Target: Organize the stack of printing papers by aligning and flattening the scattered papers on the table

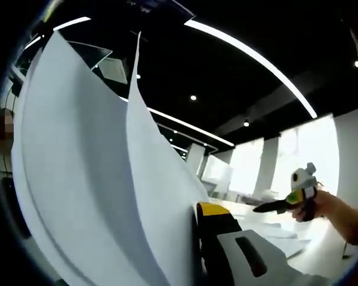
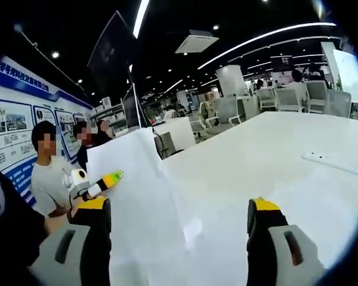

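White table (image 2: 274,155) bears papers (image 2: 149,202) (curled upright); left gripper (image 1: 191,250) pinches them; right gripper (image 2: 179,229) spread wide.

Setting: an open-plan office or showroom. Indicators: a long white worktop (image 2: 274,161), rows of office chairs (image 2: 286,98), a monitor (image 2: 130,107), a black ceiling with linear light strips (image 2: 259,37) and an air-conditioning cassette (image 2: 195,42), and a wall of display panels (image 2: 24,119), probably informational posters.

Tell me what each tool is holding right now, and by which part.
The left tool holds the raised sheets of paper near one edge. The right tool is open, holding nothing.
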A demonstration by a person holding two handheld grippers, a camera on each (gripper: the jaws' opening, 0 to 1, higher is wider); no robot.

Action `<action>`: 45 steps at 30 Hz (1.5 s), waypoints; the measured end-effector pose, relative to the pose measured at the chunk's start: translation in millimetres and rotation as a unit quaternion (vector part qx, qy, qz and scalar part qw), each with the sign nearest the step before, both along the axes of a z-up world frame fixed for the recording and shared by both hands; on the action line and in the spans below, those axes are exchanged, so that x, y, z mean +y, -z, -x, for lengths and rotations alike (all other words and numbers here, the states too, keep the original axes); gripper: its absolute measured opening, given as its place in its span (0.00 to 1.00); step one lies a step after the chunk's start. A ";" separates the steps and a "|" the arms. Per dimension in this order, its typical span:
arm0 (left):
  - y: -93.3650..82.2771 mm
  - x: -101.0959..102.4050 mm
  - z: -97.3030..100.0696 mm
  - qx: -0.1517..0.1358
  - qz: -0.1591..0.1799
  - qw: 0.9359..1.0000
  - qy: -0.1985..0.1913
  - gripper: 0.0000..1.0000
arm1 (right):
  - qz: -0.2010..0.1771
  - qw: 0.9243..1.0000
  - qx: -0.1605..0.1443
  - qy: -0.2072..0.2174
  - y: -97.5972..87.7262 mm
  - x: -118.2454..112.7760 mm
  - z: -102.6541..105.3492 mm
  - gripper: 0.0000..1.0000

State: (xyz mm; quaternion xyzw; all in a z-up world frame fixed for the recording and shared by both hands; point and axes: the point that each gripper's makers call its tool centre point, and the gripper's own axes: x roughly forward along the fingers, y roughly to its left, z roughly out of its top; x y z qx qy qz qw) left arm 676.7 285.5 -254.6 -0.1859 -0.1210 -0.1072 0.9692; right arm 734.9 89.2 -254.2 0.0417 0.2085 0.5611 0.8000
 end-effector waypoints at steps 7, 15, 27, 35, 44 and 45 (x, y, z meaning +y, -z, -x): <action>-0.8 -0.1 0.7 -0.003 0.001 1.000 0.002 0.10 | 0.003 1.000 -0.004 -0.004 -0.5 -2.2 4.6 0.90; -1.2 0.3 1.2 -0.004 0.001 1.000 0.002 0.10 | -0.015 1.000 -0.002 -0.006 -3.8 -8.3 10.1 0.90; -1.7 0.7 1.7 -0.005 0.002 1.000 0.000 0.10 | -0.006 1.000 -0.003 0.005 1.1 -18.7 11.0 0.90; -2.0 2.2 2.4 -0.006 0.005 1.000 -0.003 0.10 | -0.009 1.000 -0.006 0.007 -0.3 -23.6 13.8 0.90; -1.4 2.8 1.5 -0.004 0.005 1.000 -0.003 0.10 | -0.009 1.000 -0.006 0.023 0.6 -36.9 7.1 0.90; -1.5 2.7 1.6 -0.005 0.005 1.000 -0.003 0.10 | -0.008 1.000 -0.007 0.026 0.6 -38.5 6.4 0.90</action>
